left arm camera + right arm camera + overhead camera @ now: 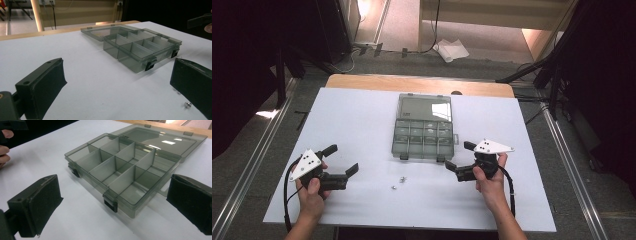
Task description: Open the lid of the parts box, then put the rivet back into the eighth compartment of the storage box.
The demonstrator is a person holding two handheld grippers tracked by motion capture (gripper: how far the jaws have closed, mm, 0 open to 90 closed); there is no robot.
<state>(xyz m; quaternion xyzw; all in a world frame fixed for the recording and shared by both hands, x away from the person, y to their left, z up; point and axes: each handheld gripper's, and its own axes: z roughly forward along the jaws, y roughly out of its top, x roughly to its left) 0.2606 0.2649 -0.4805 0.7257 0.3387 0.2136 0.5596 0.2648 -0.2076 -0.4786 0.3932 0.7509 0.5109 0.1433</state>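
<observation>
At the centre of the high view, a smoky clear compartment box (424, 138) lies open on a white table (362, 120), its lid (424, 106) folded flat toward the top of the frame. Two small silver screws (398, 182) rest on the table just below the box, between the grippers. At lower left, a hand holds the left gripper (343, 160), jaws spread wide with nothing between them. At lower right, the right gripper (459, 156) is likewise spread wide and empty, close to the box's lower right corner, not touching it.
</observation>
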